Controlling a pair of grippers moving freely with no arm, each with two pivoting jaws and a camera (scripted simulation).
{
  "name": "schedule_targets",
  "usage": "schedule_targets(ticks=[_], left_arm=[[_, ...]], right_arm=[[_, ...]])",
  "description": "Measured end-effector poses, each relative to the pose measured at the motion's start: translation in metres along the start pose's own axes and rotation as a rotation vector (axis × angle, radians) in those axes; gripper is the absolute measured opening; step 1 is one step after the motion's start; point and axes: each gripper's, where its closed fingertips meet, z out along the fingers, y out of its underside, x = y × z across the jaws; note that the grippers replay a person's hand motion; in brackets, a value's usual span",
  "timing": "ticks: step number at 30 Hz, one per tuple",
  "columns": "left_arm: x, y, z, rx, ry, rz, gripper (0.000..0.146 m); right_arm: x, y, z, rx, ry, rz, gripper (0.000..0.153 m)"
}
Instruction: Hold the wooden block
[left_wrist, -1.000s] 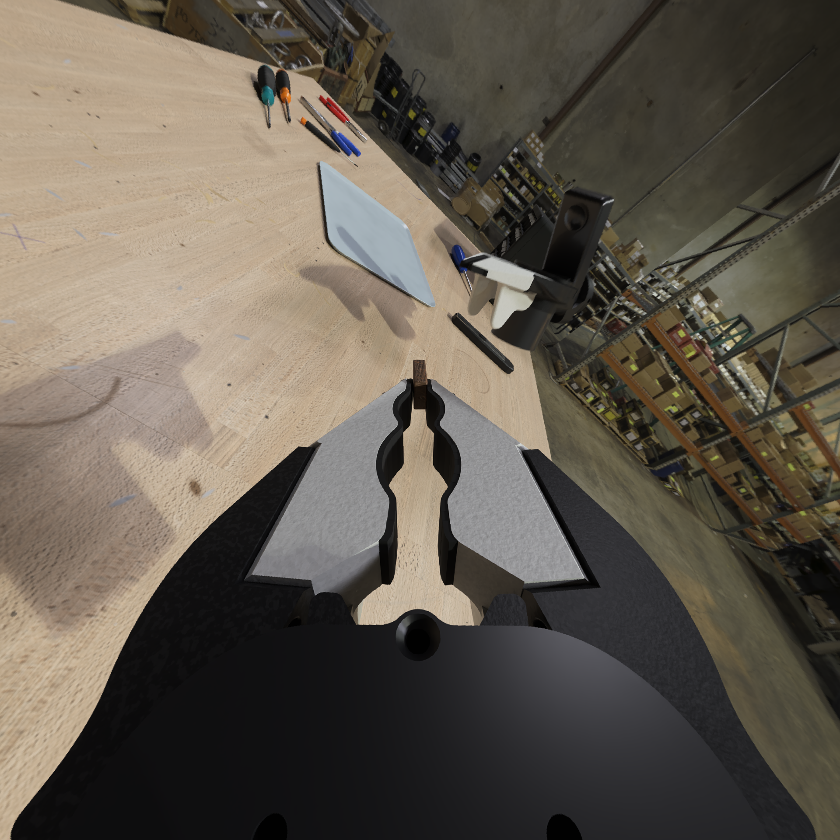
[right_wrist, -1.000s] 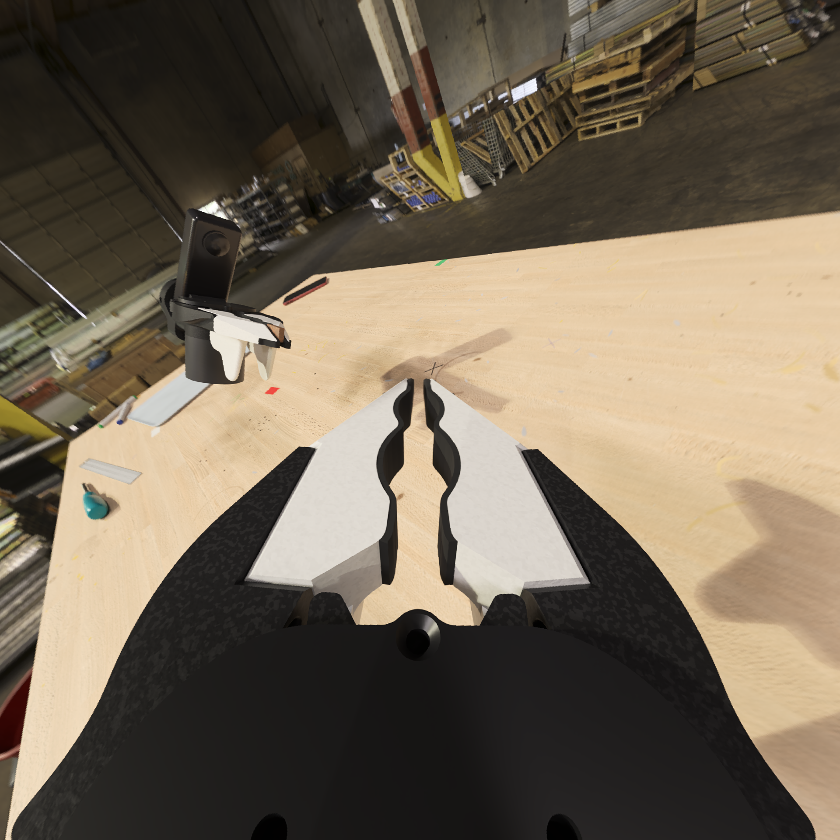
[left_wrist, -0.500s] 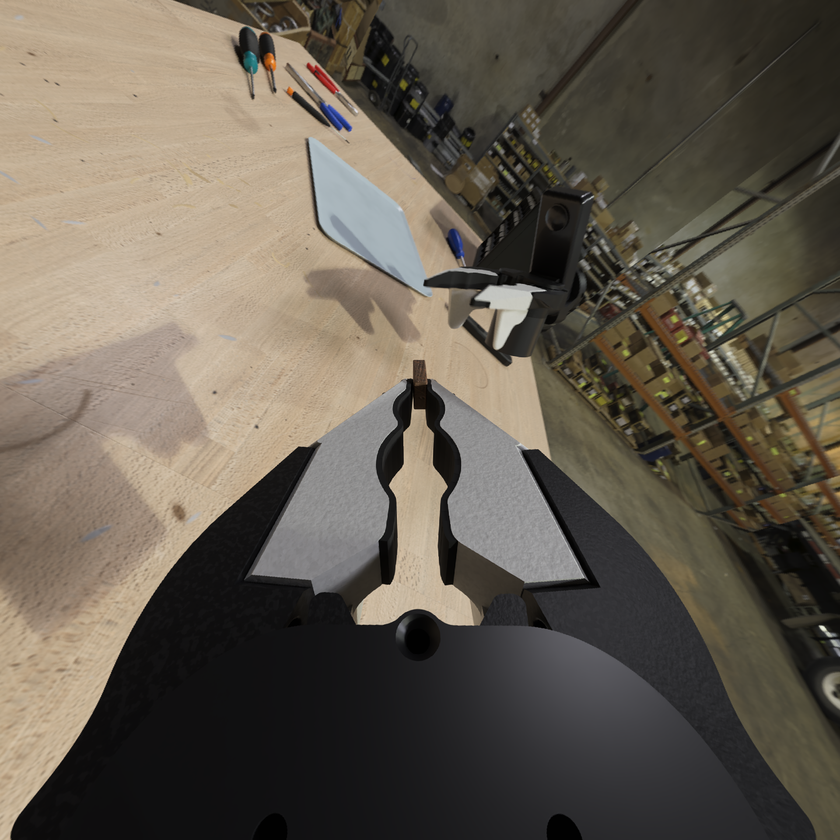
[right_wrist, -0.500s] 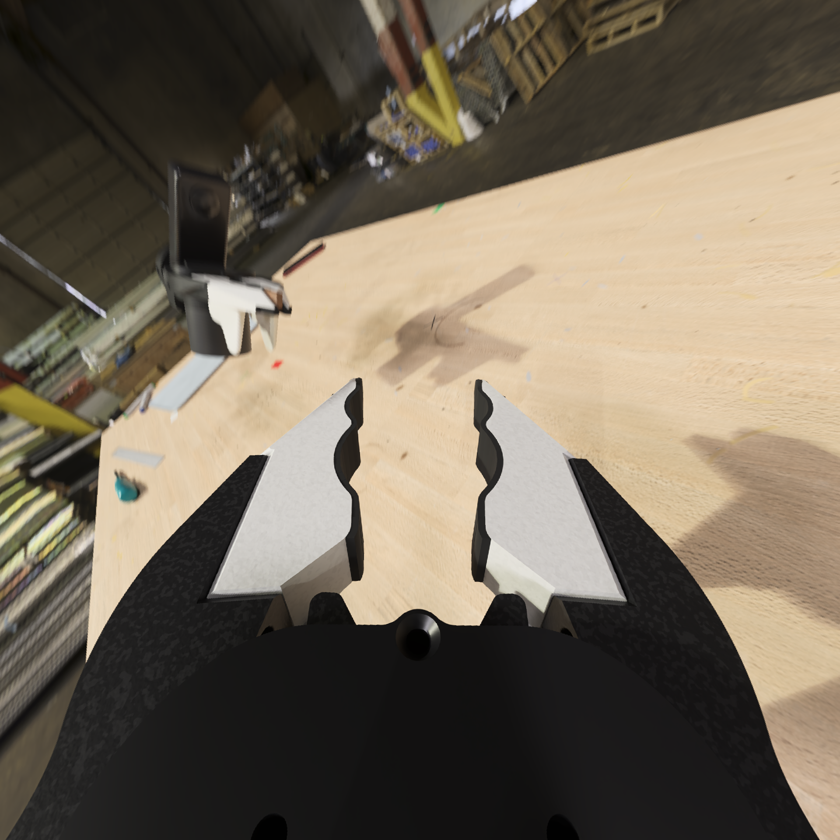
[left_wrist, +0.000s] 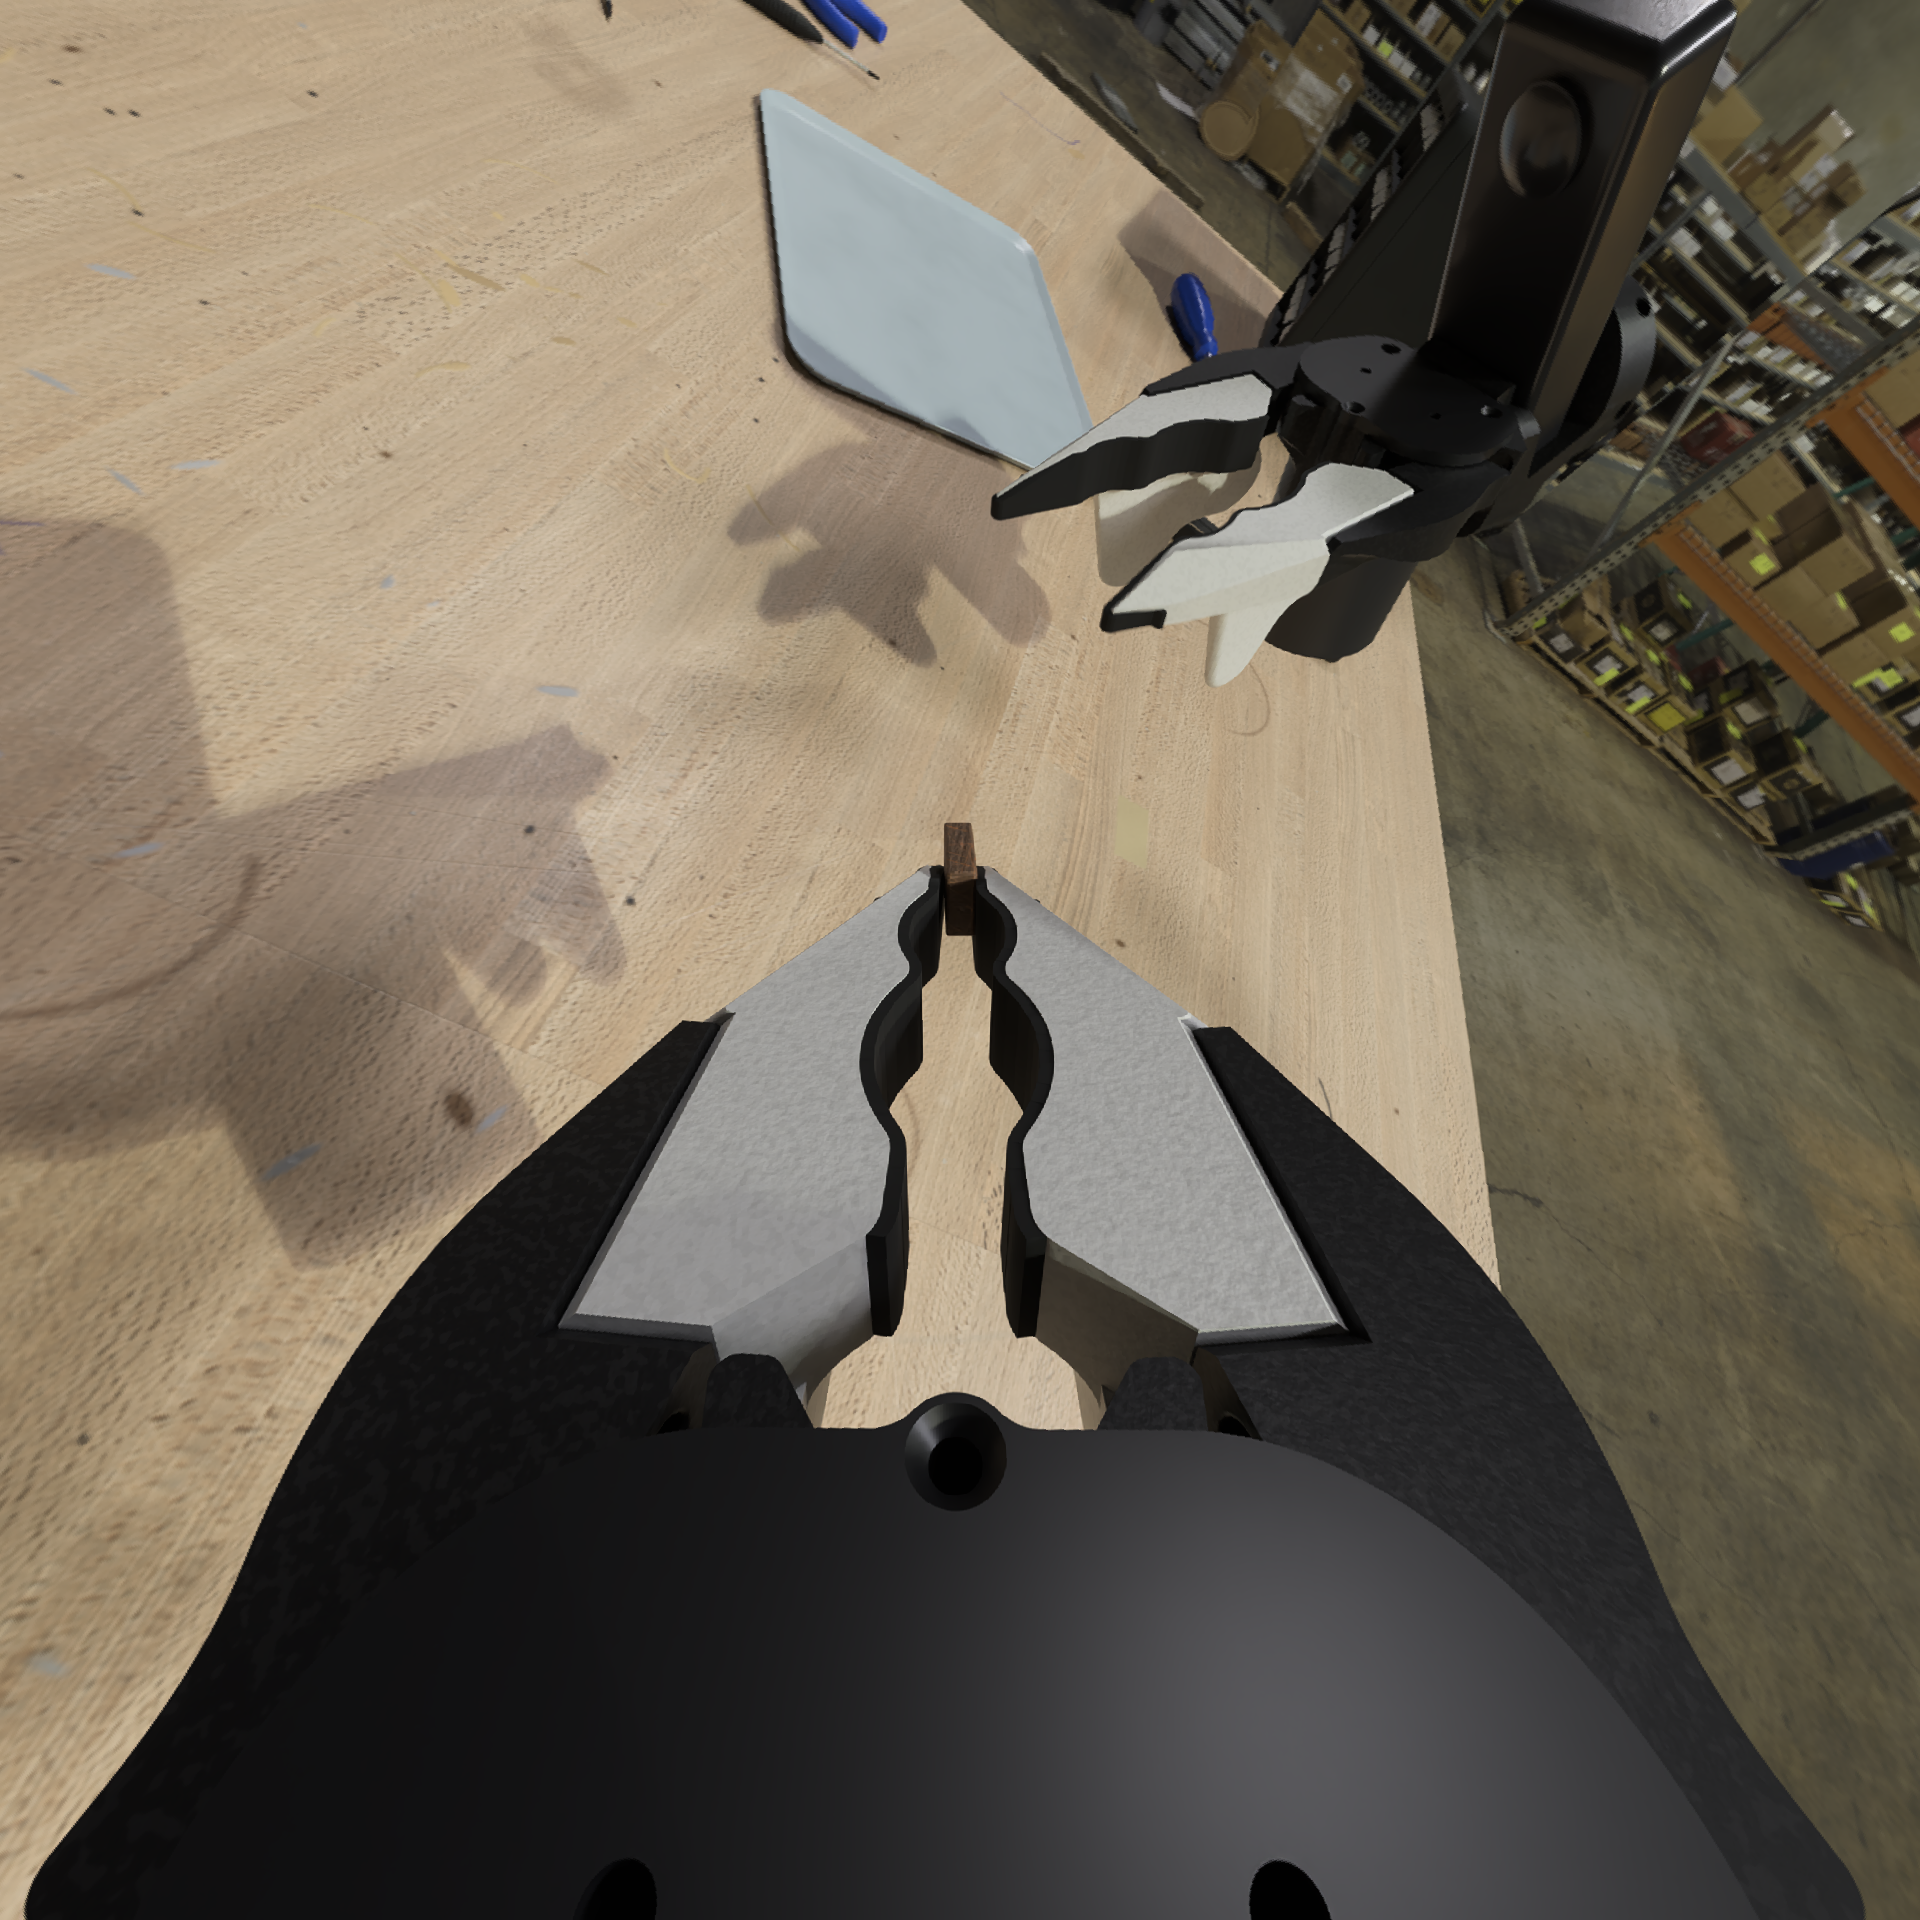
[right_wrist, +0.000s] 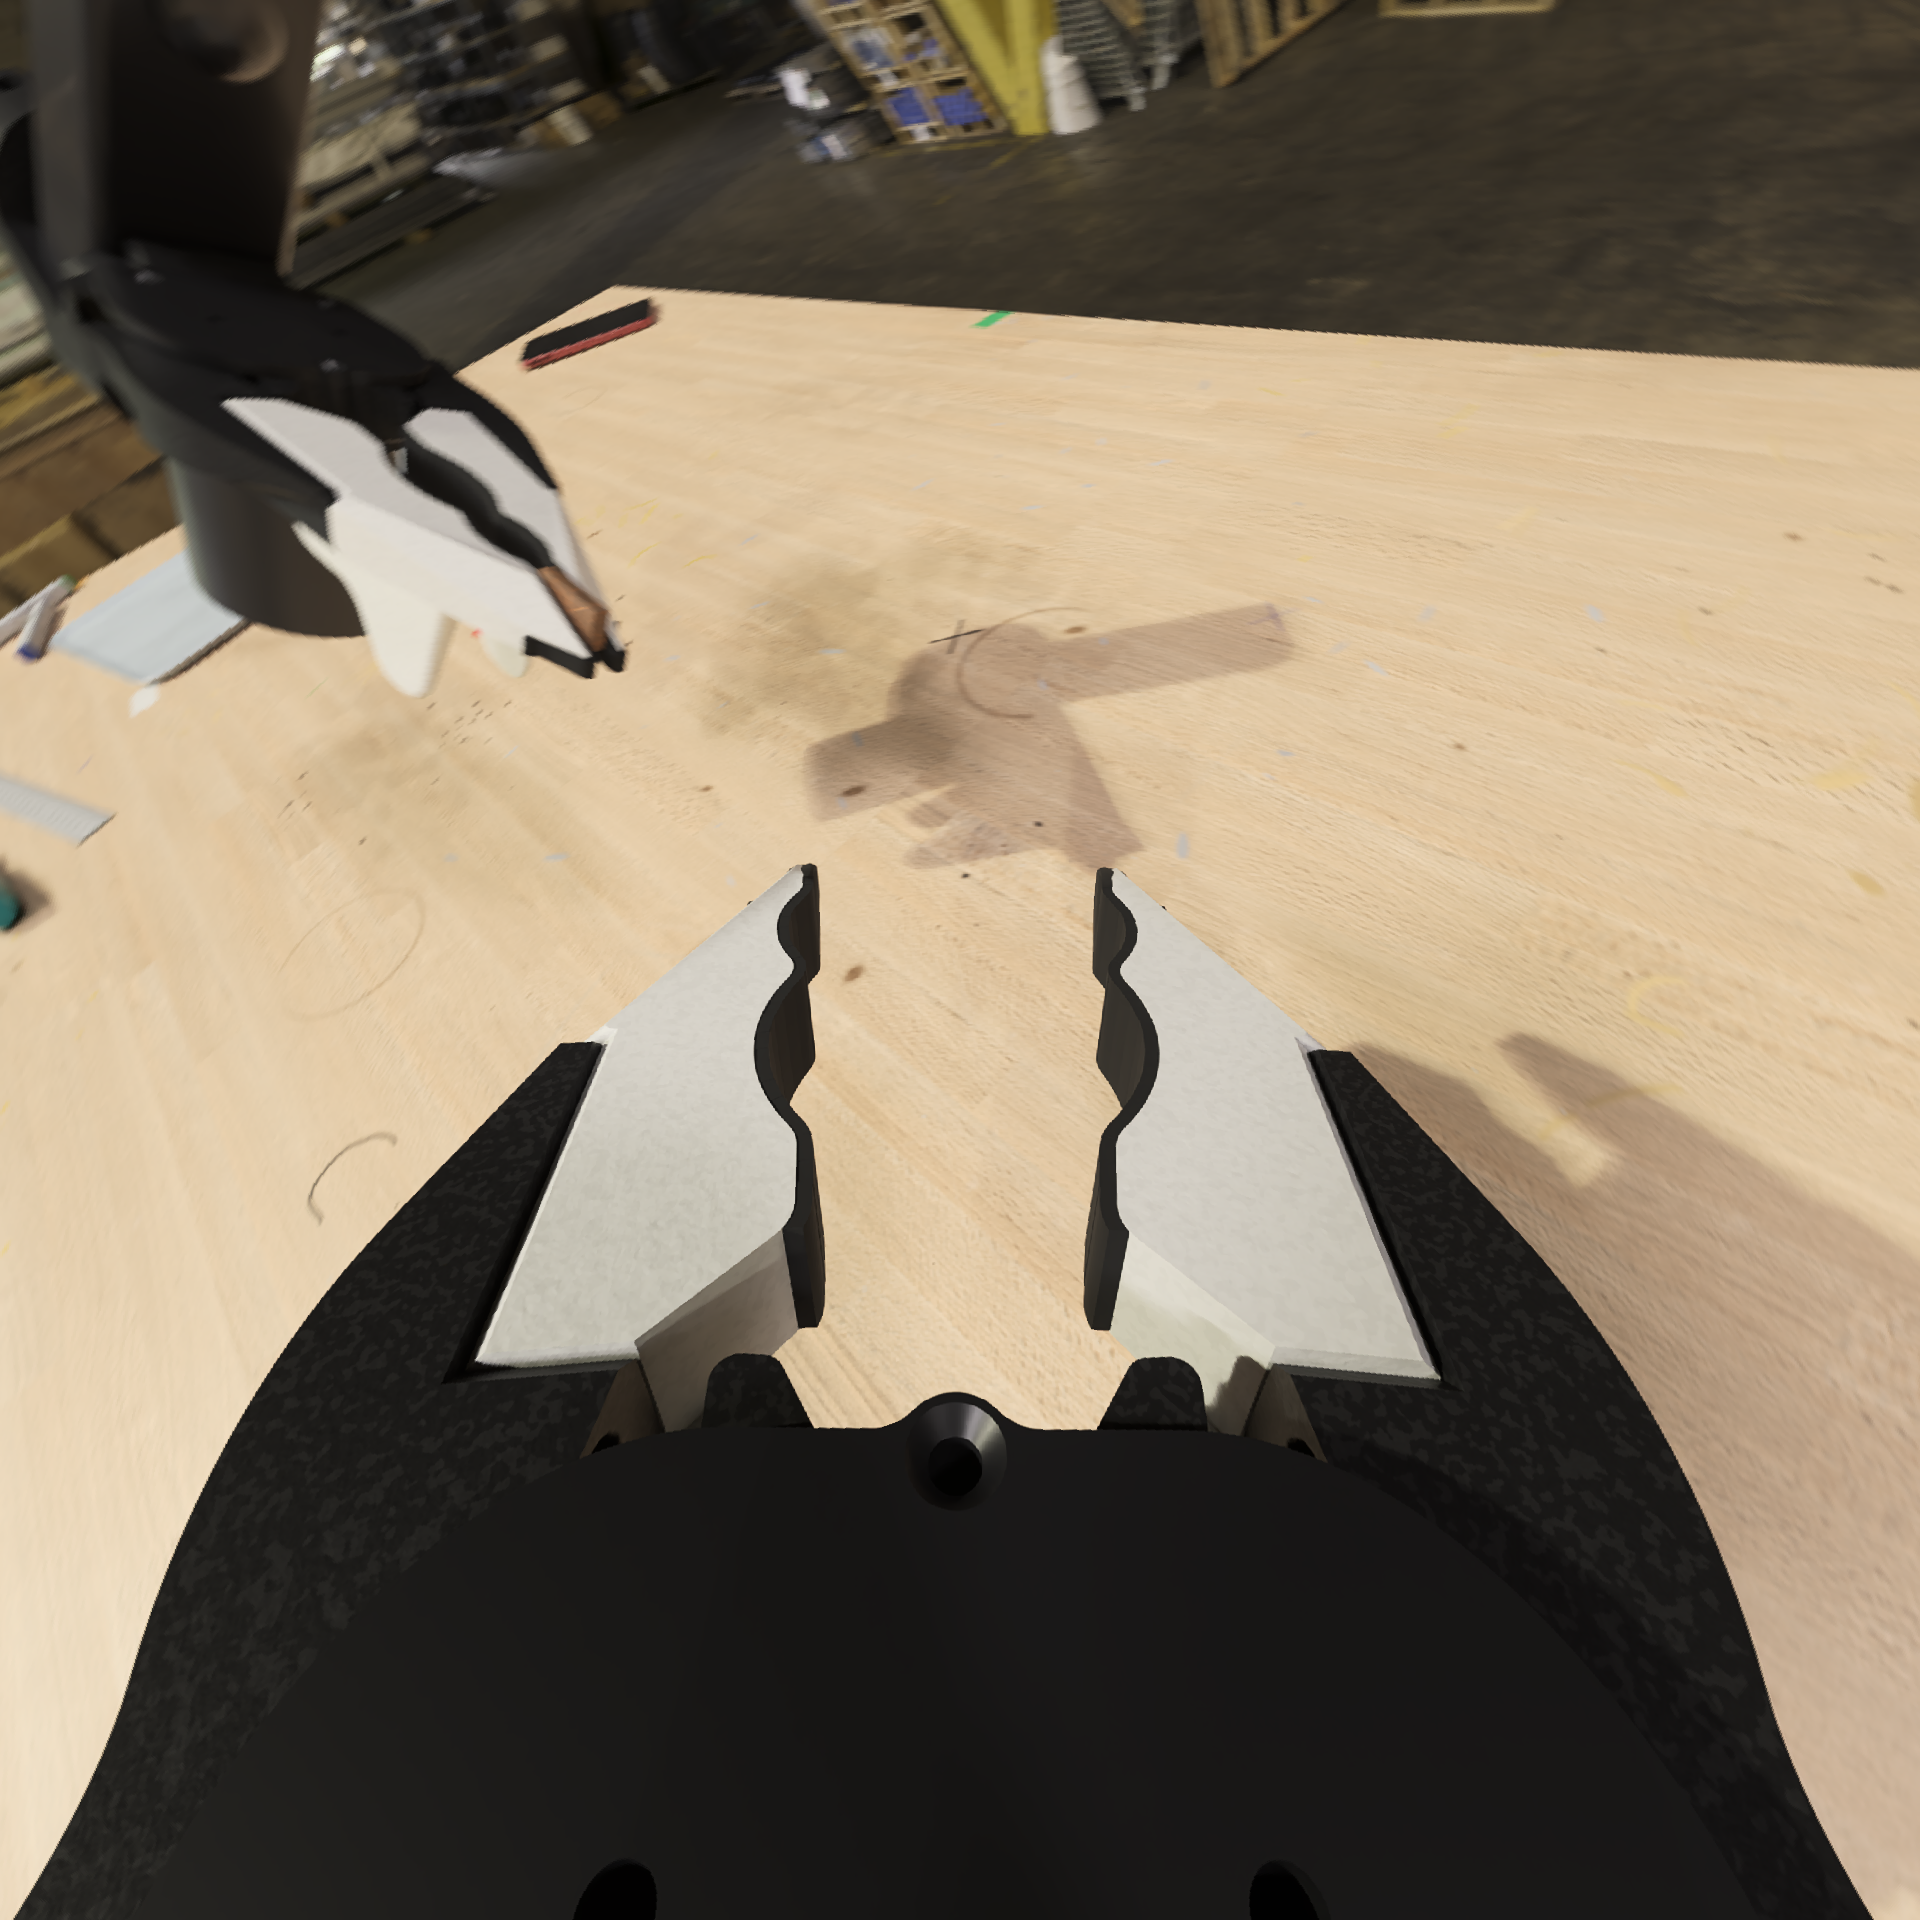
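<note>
The workbench (left_wrist: 436, 436) carried several items well apart from the grippers. A pale blue flat tray (left_wrist: 899, 275) lay toward the far edge of the bench, with a blue-handled tool (left_wrist: 1192, 312) just beyond it and blue pens (left_wrist: 847, 16) at the top edge of the left wrist view. In the right wrist view a black-and-red bar (right_wrist: 589, 332) lay near the far edge, and a green mark (right_wrist: 992, 320) sat on the bench edge. Nothing lay between the two grippers; only their shadows fell on the wood.

The left gripper (left_wrist: 958, 899) was clenched on the wooden block (left_wrist: 959, 878), gripped at the very fingertips and raised above the bench. The block was small, dark brown, and narrow, standing upright with its top end protruding past the tips. From the right wrist view it appeared as a reddish-brown sliver (right_wrist: 582, 613) at the tips of the left gripper.

The right gripper (right_wrist: 956, 883) was released, its fingers spread wide and holding nothing, above the bench and to one side of the block.
</note>
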Motion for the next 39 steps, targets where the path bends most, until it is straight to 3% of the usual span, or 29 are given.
schedule_targets(ticks=[3,8,12,16,21,25,29,33,39], left_arm=[[0.004,0.004,0.005,0.007,0.017,-0.004,0.004],[-0.001,0.011,0.009,0.027,0.029,-0.055,0.004],[-0.008,0.005,-0.003,0.077,0.037,-0.098,0.004],[-0.031,-0.005,-0.044,0.15,-0.037,-0.094,0.004],[-0.078,-0.001,-0.115,0.27,-0.14,-0.172,0.004],[-0.114,0.027,-0.169,0.334,-0.206,-0.243,0.004],[-0.132,0.061,-0.204,0.367,-0.236,-0.336,0.004],[-0.123,0.08,-0.198,0.374,-0.164,-0.362,0.004],[-0.104,0.078,-0.156,0.306,-0.072,-0.316,0.004]], right_arm=[[-0.012,0.004,0.003,-0.029,-0.057,-0.068,0.052],[-0.004,0.026,0.011,-0.164,-0.025,-0.078,0.052],[-0.002,0.021,0.01,-0.114,-0.029,-0.052,0.052],[0.0,0.004,0.0,0.013,-0.043,-0.004,0.051],[0.024,0.006,-0.013,0.081,-0.004,0.133,0.048],[0.039,0.014,-0.031,0.127,-0.027,0.233,0.047],[0.059,0.026,-0.058,0.145,0.044,0.269,0.047],[0.066,0.036,-0.066,0.131,0.071,0.278,0.048],[0.057,0.037,-0.045,0.093,0.012,0.283,0.048]])
